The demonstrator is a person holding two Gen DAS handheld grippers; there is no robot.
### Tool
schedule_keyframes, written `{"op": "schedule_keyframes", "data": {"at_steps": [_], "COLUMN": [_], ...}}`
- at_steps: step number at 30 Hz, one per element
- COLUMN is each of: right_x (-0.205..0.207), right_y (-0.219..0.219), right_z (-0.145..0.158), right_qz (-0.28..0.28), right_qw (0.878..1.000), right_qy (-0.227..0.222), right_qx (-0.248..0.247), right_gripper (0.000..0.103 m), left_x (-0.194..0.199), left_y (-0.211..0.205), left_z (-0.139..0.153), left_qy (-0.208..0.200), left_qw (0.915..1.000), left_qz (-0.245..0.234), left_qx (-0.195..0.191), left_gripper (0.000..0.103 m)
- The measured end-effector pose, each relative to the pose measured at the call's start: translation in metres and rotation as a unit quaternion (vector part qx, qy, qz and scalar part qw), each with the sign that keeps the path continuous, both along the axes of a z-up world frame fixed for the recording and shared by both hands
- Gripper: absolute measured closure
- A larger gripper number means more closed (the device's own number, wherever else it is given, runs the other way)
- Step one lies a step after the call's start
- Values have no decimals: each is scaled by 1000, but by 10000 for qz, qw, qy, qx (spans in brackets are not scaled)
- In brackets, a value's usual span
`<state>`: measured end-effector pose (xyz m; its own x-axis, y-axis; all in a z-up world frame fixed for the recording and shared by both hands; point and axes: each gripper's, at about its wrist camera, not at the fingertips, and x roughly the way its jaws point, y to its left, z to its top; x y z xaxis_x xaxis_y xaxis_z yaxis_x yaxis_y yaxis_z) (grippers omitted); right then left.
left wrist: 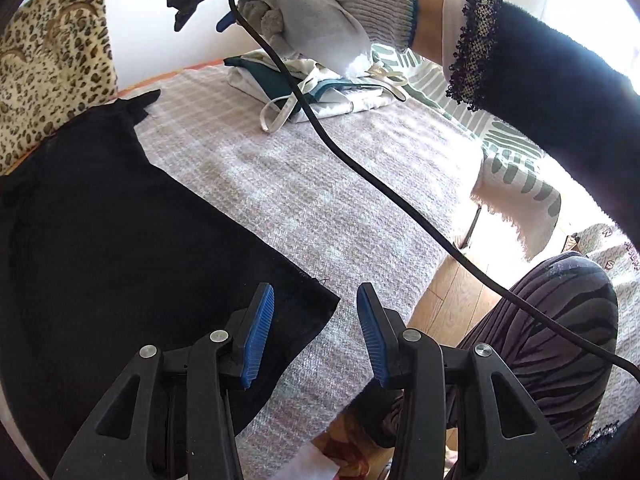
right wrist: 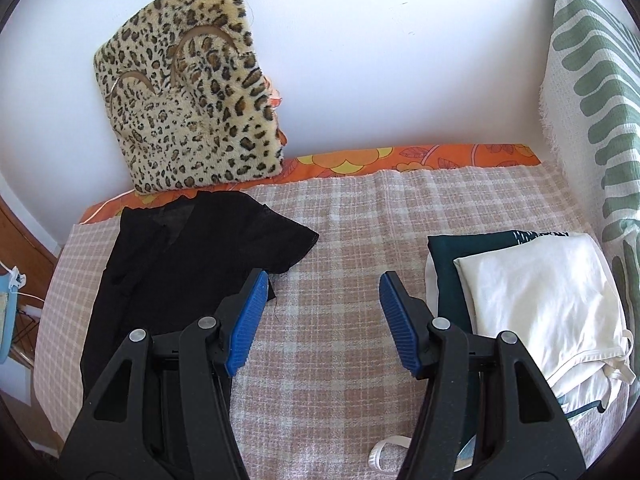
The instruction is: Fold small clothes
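A black sheer top [left wrist: 120, 248] lies spread flat on the checked blanket [left wrist: 320, 184]; it also shows in the right wrist view [right wrist: 172, 256]. My left gripper [left wrist: 316, 336] is open and empty, hovering just above the top's near right corner. My right gripper [right wrist: 322, 320] is open and empty over bare blanket [right wrist: 340, 240], between the black top and a pile of folded clothes [right wrist: 532, 300]. In the left wrist view the right gripper [left wrist: 200, 12] is held high in a gloved hand above that pile [left wrist: 320, 88].
A leopard-print cushion [right wrist: 192, 116] leans on the white wall behind the black top. A green-striped white throw [right wrist: 600, 100] covers the right side. A black cable [left wrist: 360, 176] hangs across the left wrist view. The blanket's edge drops to a wooden floor [left wrist: 452, 284].
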<state>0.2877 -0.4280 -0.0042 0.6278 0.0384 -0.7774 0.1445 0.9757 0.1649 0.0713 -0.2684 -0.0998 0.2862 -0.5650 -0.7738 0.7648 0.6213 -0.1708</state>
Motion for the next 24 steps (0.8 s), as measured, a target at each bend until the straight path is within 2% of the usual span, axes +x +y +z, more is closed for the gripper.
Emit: {"op": "schedule_keyframes", "data": {"at_steps": [1, 6, 11, 13, 16, 18, 24], "right_x": [2, 19, 44, 58, 81, 95, 126], "right_y": [-2, -6, -3, -1, 4, 6, 9], "right_z": [-2, -12, -30, -39, -54, -64, -101], "right_qz": [12, 147, 237, 266, 307, 291, 176], "right_qw": [10000, 9998, 9990, 9984, 9978, 9975, 9972], "right_qy": [12, 56, 144, 217, 322, 383, 593], "right_qx": [35, 148, 361, 445, 490, 512, 411], "right_gripper": [42, 42, 42, 42, 42, 42, 42], "left_x": [1, 7, 11, 13, 16, 21, 36], "left_y": [-4, -14, -10, -8, -6, -4, 9], "left_z": [-4, -23, -22, -23, -23, -23, -24], "left_qy": [35, 209, 33, 19, -82, 73, 641], "left_qw": [10000, 9991, 9992, 9995, 9996, 9998, 9967], "left_qz": [-13, 34, 162, 174, 148, 154, 359], "left_qx": [66, 373, 374, 259, 214, 65, -349], "left_gripper": [55, 54, 54, 61, 84, 93, 97]}}
